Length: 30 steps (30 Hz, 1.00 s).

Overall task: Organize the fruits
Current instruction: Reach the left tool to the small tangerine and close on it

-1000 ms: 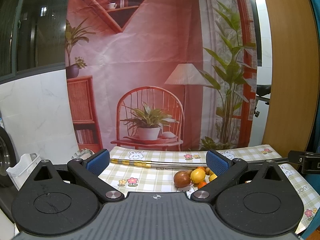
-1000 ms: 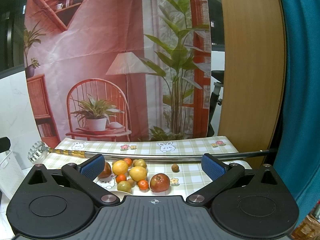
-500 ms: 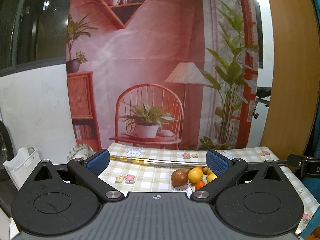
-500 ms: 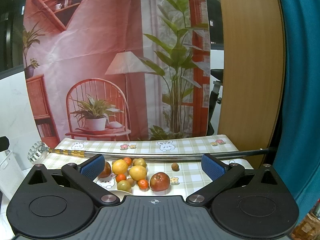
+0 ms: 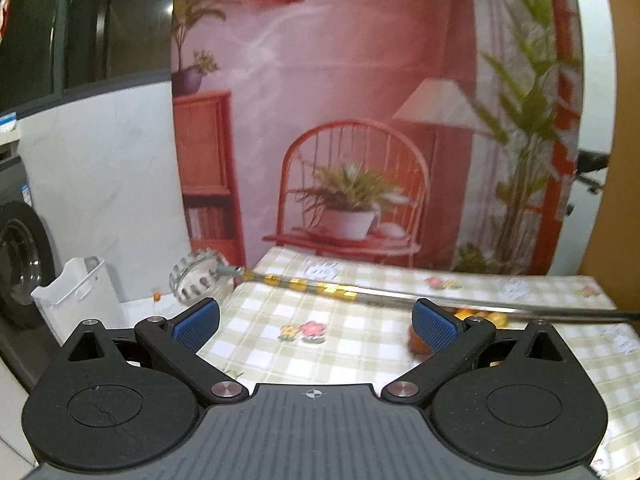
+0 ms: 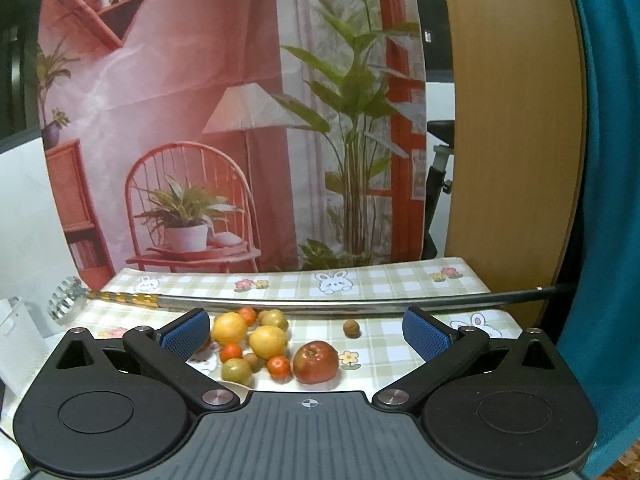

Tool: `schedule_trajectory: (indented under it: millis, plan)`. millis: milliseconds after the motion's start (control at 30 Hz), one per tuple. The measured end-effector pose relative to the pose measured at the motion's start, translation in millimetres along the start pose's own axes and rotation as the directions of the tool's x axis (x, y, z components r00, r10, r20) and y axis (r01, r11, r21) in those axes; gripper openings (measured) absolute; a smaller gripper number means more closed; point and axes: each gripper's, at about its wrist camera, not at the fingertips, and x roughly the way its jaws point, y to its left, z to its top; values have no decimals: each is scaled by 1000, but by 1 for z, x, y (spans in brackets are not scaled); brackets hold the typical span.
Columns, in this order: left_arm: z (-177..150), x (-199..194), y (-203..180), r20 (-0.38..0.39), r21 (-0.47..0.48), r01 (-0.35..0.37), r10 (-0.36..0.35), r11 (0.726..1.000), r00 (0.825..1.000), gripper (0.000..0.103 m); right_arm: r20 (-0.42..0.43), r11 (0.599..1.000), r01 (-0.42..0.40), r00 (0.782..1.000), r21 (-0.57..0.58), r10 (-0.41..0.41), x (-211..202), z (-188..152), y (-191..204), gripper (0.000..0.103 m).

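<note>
Right wrist view: right gripper (image 6: 306, 330) spread wide, empty, above red apple (image 6: 316, 361); firm, smooth, likely rolls; grip across widest middle. Left gripper (image 5: 316, 322) likewise released.

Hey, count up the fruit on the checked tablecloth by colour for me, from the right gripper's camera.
Red apple: 1
Large yellow-orange fruits: 2
Small orange fruits: 3
Greenish-yellow fruits: 2
Small brown fruits: 2
Total: 10 in plain view. A reddish one partly hidden behind the right gripper's left finger is left out.
</note>
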Motion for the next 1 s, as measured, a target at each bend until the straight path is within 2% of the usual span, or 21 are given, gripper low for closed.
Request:
schedule_trajectory:
  millis: [100,300,467,733,800,900,933,1000]
  plan:
    - [-4,22,13,8,-25,14,-13,1000,1000,103,-3,1000,-17,1000,18,17,23,-5,-8,103]
    - [-17,63,24,15,-112,62,-61,992,998,103,49,1000,-11,999,-4,11,61,-19,-11,103]
    - [-22,91,16,-42,-51,61,-64,997,997,103,26,999,-43,999,7,43,87,-24,-10,103]
    - [-34,126,12,-80,-57,152,-156,987,984,103,-2,999,-53,999,-6,53,119,-28,-2,103]
    - [-38,134,9,-107,-56,170,-175,984,979,103,-16,998,-60,998,-10,60,124,-30,1,103]
    - [-45,147,3,-164,-46,158,-164,986,973,103,-38,997,-76,996,-2,76,132,-31,3,103]
    - [-47,153,1,-197,-34,153,-157,988,968,103,-49,997,-82,995,1,82,134,-32,4,103]
    - [-51,170,-5,-301,-4,122,-118,993,946,103,-72,996,-87,994,14,88,140,-34,5,103]
